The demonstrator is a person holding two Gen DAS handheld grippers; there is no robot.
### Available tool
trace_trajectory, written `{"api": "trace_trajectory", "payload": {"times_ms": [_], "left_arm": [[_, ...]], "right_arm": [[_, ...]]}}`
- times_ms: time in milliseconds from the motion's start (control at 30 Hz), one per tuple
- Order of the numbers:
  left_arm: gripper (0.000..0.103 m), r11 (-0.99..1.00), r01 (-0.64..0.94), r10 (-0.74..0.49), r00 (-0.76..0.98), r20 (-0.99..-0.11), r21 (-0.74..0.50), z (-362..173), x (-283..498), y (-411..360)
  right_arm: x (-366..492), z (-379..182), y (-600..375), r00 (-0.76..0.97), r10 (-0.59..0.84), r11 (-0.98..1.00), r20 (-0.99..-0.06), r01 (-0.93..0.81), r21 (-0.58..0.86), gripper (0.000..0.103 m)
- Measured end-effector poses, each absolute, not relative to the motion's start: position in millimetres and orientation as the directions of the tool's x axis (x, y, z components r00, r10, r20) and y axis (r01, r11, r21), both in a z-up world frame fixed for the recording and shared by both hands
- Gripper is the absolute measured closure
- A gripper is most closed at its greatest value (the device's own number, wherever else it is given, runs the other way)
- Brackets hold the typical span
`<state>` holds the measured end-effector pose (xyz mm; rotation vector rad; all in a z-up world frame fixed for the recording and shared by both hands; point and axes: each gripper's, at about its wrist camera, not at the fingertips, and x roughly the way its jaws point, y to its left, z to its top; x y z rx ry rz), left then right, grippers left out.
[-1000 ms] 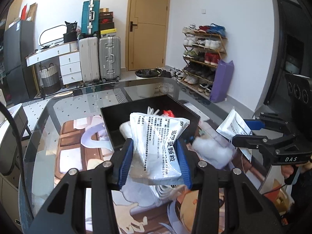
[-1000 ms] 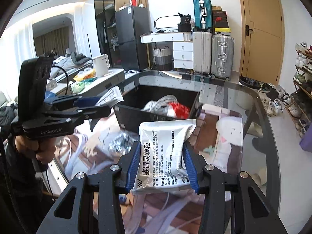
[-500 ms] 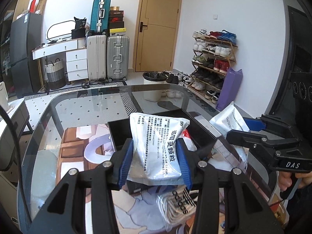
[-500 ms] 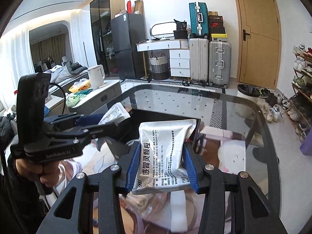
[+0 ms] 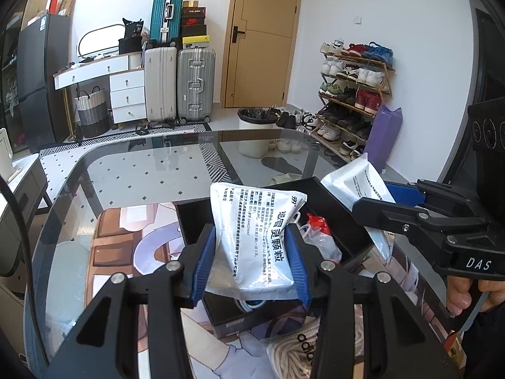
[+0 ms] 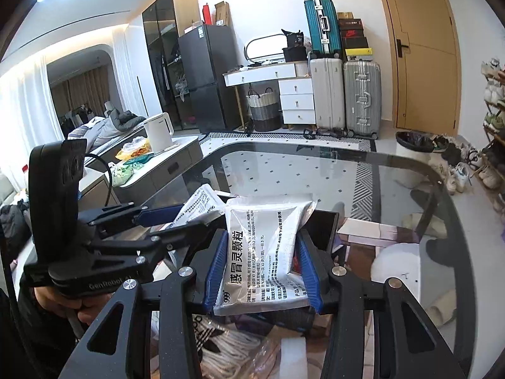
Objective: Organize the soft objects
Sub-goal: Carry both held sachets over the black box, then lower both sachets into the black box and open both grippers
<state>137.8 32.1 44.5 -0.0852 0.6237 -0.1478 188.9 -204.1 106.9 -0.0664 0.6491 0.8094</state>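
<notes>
- Between the blue pads of the left gripper, a white sachet pack is pinched upright.
- Likewise the right gripper clamps a second white pack.
- Just beyond and below both packs sits the black box on the glass table, holding a red-and-clear bag.
- Nearest the cameras, a rope bundle in a clear bag lies on the table.

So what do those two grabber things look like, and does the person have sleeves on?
Both are black plastic, built from angular struts with triangular cut-outs and silver bolts. The left gripper and the right gripper each have blue ribbed pads inside their fingers. The right one has "DAS" in white on its side, the left one "GenRobot.AI" and a thin black cable. The sleeves look dark.
</notes>
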Motion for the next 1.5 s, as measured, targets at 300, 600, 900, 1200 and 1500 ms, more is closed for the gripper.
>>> {"api": "trace_trajectory", "payload": {"times_ms": [300, 600, 900, 1200, 1500], "left_arm": [[0.06, 0.988, 0.108, -0.155, 0.791, -0.592, -0.114, 37.6, 154.4, 33.2], [0.06, 0.988, 0.127, -0.155, 0.789, -0.595, -0.09, 35.4, 157.5, 28.3], [0.059, 0.987, 0.139, -0.162, 0.773, -0.614, -0.085, 27.0, 158.3, 25.5], [0.058, 0.987, 0.153, -0.148, 0.759, -0.634, -0.047, 20.3, 155.5, 24.8], [0.056, 0.989, 0.144, -0.12, 0.757, -0.642, -0.014, 21.1, 155.0, 28.4]], "right_arm": [[215.8, 92.2, -191.8, 0.482, 0.652, 0.695, -0.585, -0.688, 0.208, 0.059], [234.6, 79.5, -195.3, 0.477, 0.648, 0.709, -0.594, -0.663, 0.241, 0.059], [238.2, 74.4, -190.4, 0.46, 0.657, 0.697, -0.598, -0.671, 0.251, 0.052], [227.0, 80.6, -200.7, 0.507, 0.634, 0.714, -0.584, -0.675, 0.188, 0.014], [219.1, 81.0, -219.2, 0.509, 0.622, 0.724, -0.595, -0.664, 0.188, 0.011]]}}
